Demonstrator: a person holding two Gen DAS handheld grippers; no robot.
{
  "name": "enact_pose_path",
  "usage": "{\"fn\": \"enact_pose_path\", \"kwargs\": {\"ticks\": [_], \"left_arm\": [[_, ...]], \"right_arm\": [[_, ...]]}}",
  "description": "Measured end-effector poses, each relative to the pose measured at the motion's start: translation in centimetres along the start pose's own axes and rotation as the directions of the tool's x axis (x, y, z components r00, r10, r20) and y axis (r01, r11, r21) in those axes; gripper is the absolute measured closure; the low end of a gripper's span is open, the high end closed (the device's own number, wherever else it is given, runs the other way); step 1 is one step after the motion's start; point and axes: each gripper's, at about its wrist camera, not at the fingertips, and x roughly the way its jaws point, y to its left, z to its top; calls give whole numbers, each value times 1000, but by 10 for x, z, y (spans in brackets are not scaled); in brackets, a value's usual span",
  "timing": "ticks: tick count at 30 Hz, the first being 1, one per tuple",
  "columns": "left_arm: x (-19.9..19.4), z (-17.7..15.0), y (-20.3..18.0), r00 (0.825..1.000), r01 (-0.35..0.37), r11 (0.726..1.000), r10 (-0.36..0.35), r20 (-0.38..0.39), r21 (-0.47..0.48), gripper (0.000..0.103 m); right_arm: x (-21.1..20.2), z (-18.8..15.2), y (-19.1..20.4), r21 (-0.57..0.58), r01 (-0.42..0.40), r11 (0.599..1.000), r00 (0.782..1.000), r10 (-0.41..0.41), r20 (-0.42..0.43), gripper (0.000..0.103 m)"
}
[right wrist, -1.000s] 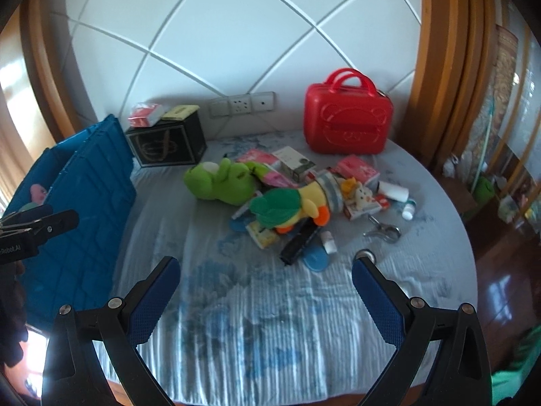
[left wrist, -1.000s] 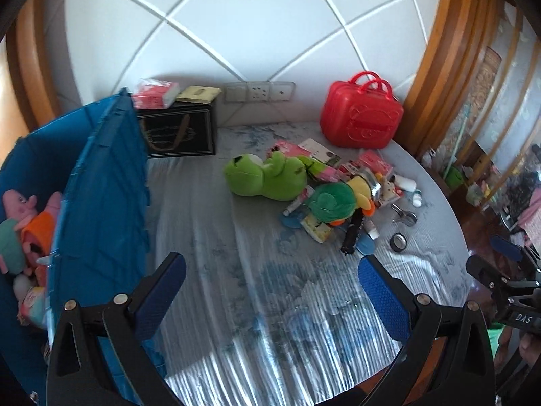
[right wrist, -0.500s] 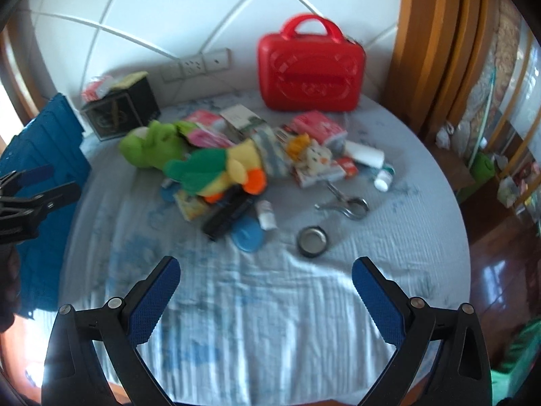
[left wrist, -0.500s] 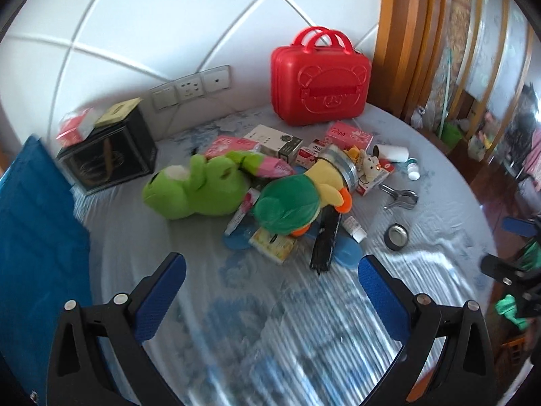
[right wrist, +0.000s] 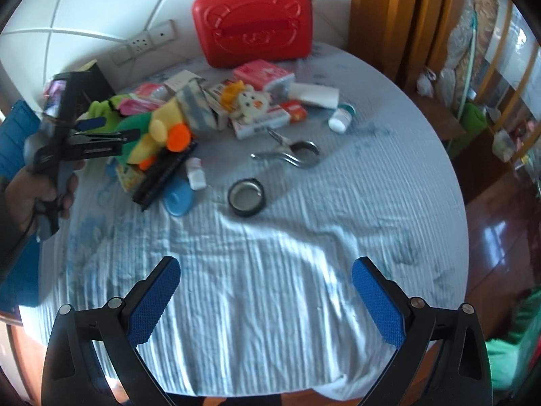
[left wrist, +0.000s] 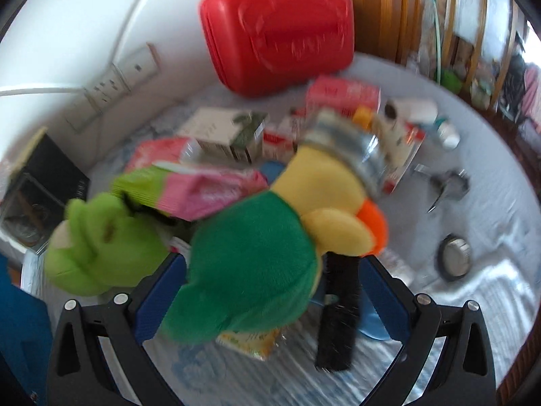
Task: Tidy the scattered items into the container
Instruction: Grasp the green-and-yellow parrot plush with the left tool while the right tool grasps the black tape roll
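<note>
Round table (right wrist: 304, 237) wore a rumpled pale-blue cloth; wooden floor (right wrist: 500, 223) beside. Both grippers, left (left wrist: 270, 291) and right (right wrist: 265, 291), stood wide apart, empty.

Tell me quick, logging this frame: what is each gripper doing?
Left gripper: open, fingers either side of the green and yellow plush toy, not closed on it.
Right gripper: open, holding nothing, above the bedsheet.

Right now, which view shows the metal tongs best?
The right wrist view: the metal tongs lie whole and fairly sharp on the tablecloth, beyond the black tape roll. The left wrist view shows them blurred near its right edge.
</note>
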Motion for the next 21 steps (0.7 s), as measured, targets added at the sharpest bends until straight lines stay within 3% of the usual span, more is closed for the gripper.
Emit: {"fn": "enact_pose_path", "kwargs": {"ticks": [3, 12, 16, 21], "left_arm": [[24, -2, -5, 998, -58, 997, 59, -8, 41, 0], [47, 6, -6, 996, -87, 995, 87, 9, 49, 1], [39, 1, -5, 996, -86, 996, 85, 32, 25, 19], [18, -11, -11, 993, -98, 995, 95, 70, 32, 26]], "right_arm": [[10, 1, -4, 11, -5, 1000, 1000, 5, -15, 0], [38, 12, 6, -25, -22, 999, 999, 21, -28, 0], [62, 23, 18, -62, -19, 998, 1000, 17, -22, 0], [105, 34, 32, -105, -13, 994, 1000, 12, -10, 0]]}}
